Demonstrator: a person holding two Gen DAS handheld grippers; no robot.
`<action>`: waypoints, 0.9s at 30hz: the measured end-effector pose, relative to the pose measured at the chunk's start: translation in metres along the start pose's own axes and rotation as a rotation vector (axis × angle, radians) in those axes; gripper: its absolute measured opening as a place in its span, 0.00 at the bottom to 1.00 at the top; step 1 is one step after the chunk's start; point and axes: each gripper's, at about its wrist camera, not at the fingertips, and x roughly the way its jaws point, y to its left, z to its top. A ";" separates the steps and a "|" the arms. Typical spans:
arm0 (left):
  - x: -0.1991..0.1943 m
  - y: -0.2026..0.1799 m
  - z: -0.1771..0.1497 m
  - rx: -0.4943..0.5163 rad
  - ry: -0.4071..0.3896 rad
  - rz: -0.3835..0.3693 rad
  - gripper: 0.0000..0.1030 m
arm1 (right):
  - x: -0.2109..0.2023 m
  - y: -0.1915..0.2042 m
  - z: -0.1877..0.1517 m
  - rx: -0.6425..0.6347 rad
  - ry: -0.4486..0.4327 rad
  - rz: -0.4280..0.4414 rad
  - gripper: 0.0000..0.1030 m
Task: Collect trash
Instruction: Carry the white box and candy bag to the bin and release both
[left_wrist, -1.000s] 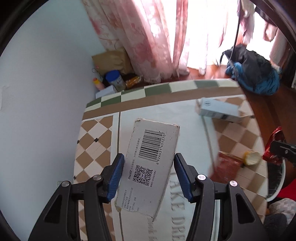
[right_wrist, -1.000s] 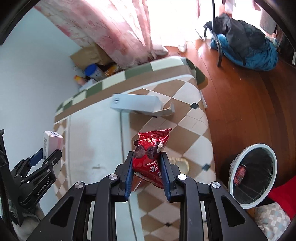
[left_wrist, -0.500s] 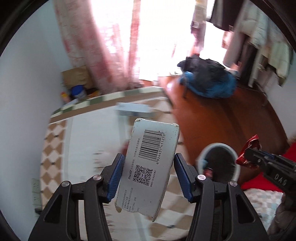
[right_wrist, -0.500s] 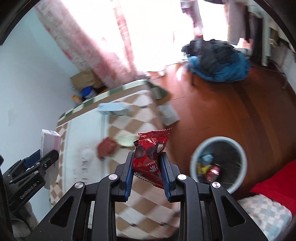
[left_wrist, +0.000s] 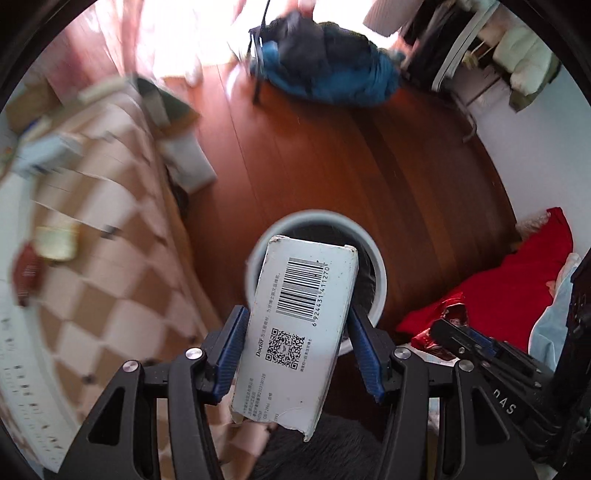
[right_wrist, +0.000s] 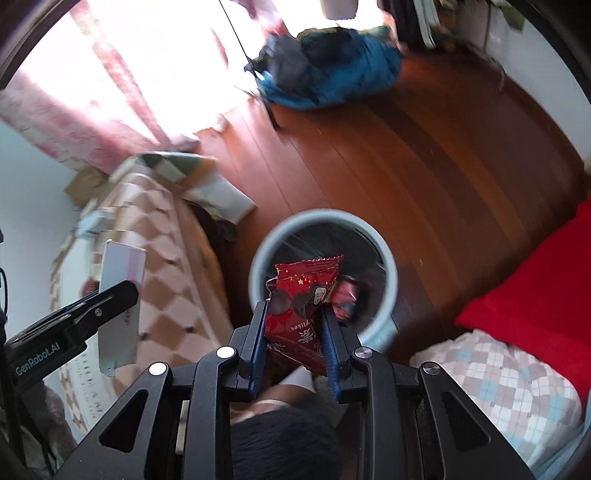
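- Two grippers, both full: left gripper (left_wrist: 295, 347) clamps one white box (left_wrist: 301, 325), right gripper (right_wrist: 293, 339) pinches one red snack bag (right_wrist: 301, 295).
- One bin (right_wrist: 388, 258) right below both, maybe two wrappers inside, blurry.

1. Your left gripper (left_wrist: 295, 347), matt black plastic with ribbed blue pads, clamps a matt white cardboard box (left_wrist: 295, 325) with a torn lower edge.
2. Your right gripper (right_wrist: 293, 345) pinches a glossy, crinkled red foil snack packet (right_wrist: 301, 302).
3. The bin (right_wrist: 388, 266) has a smooth pale plastic rim.
4. The floor (right_wrist: 406, 147) is polished reddish wood.
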 end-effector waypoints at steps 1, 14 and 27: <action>0.012 0.000 0.004 -0.008 0.029 -0.012 0.51 | 0.009 -0.008 0.003 0.006 0.017 -0.004 0.28; 0.100 0.000 0.041 -0.113 0.204 -0.075 0.68 | 0.118 -0.070 0.045 0.071 0.144 -0.039 0.28; 0.075 0.005 0.033 -0.063 0.079 0.138 0.93 | 0.137 -0.078 0.045 0.105 0.146 -0.042 1.00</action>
